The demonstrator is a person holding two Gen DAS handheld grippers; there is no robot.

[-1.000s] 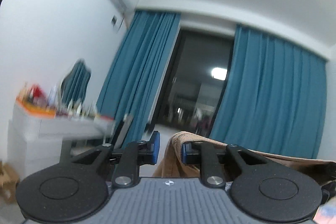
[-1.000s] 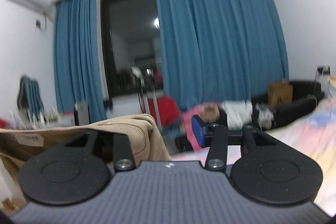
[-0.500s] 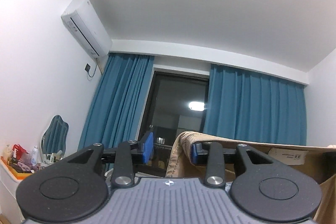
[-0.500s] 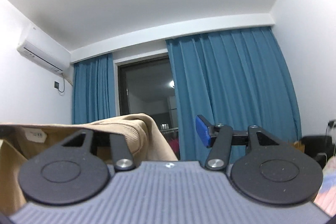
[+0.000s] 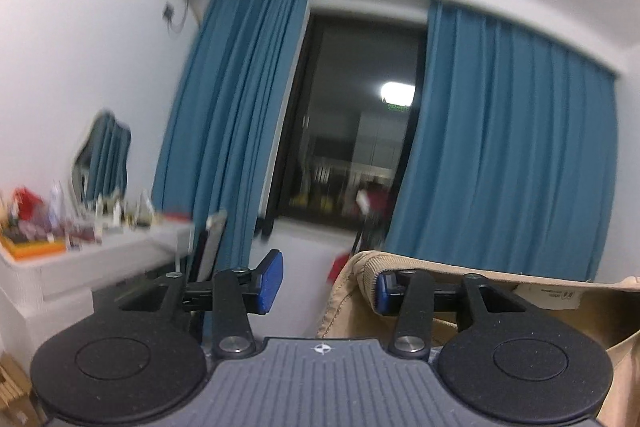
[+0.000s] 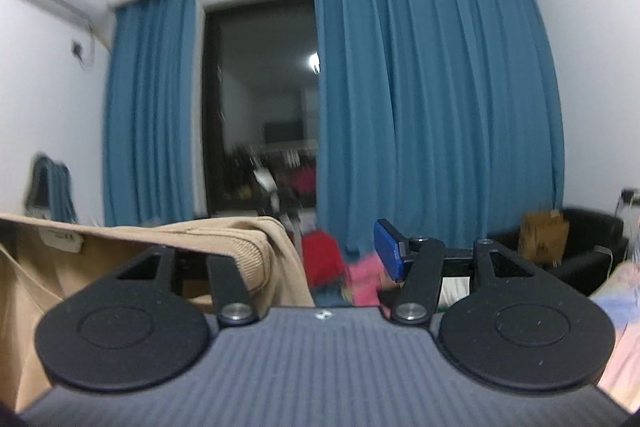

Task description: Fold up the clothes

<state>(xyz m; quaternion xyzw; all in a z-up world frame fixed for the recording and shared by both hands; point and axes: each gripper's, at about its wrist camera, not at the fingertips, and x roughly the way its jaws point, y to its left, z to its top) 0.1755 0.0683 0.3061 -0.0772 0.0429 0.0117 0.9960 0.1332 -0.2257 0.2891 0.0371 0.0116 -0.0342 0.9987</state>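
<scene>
Blue curtains (image 5: 500, 155) and a dark window (image 5: 352, 115) fill my background. Below that window hangs the tan garment (image 5: 420, 267), stretched between both tools. My left gripper (image 5: 326, 281) has just been opening; fabric drapes over its right finger only. My right gripper (image 6: 320, 251) sits similarly apart, cloth hooked over its left finger.

- My left gripper (image 5: 326, 281): jaws have just been opening; tan garment (image 5: 360, 263) now hangs on one finger only.
- My right gripper (image 6: 320, 247): jaws slightly wider.
- Both views: tilted back down from the ceiling.
</scene>
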